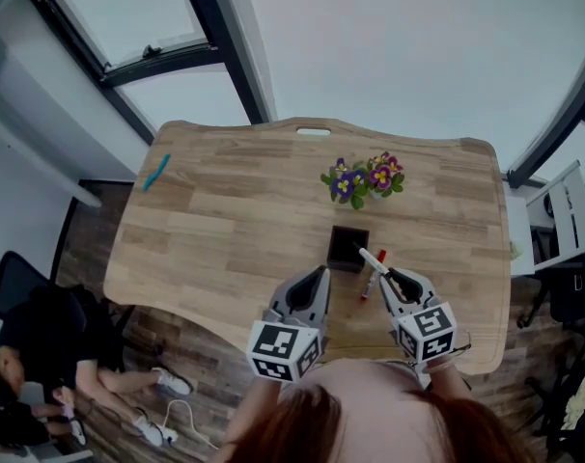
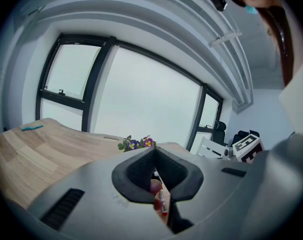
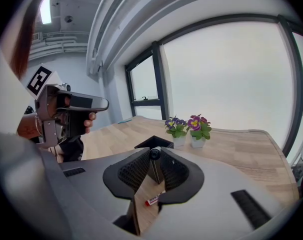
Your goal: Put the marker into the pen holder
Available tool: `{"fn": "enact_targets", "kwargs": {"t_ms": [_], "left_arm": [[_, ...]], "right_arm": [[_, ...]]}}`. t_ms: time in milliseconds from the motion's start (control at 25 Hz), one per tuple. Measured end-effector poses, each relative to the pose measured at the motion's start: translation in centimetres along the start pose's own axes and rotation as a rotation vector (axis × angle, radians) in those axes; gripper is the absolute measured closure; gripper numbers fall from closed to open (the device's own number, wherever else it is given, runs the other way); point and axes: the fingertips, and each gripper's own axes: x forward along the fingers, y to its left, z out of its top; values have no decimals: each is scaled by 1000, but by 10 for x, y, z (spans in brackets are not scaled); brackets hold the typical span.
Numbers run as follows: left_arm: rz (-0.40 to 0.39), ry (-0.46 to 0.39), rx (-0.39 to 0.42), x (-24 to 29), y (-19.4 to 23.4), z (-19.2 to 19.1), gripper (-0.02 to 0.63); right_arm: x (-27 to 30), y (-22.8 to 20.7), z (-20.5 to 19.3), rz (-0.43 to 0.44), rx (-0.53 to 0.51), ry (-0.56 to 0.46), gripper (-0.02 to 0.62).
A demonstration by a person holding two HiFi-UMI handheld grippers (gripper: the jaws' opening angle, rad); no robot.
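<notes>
1. The right gripper (image 1: 389, 276) is clamped on a marker (image 1: 372, 258). Its own view shows the marker's dark end (image 3: 154, 154) pinched between the jaw tips. From the head view, the white barrel sticks forward and left from the jaws.
2. The left gripper (image 1: 317, 276) is empty, with its jaws together at the tips, and it hovers just left of the right one.
3. The marker is held above the near middle of the desk (image 1: 225, 220), with its free end right beside the black pen holder (image 1: 347, 249).
4. The marker is likely light, rigid and smooth, so it could swivel or slide in the pads. A grip near mid-barrel would steady it, with the free end tipped down over the opening.
5. The holder is square and open-topped, and it looks light enough to shift if it is nudged.
6. A second, red marker (image 1: 370, 283) lies flat on the desk below and between the grippers, near the holder's right side. It is the closest thing to bump.
7. Two small flower pots (image 1: 362, 179) stand beyond the holder, toward the far edge and clear of the path.
8. A teal item, possibly a pen (image 1: 155, 172), lies near the far-left corner, well apart.
</notes>
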Motion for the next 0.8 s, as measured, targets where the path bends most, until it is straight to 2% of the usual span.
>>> {"fn": "enact_targets", "kwargs": {"t_ms": [800], "left_arm": [[84,-17,-26,-8,22,1,604]], "right_arm": [[32,8,2,85,-34,28,535]]}}
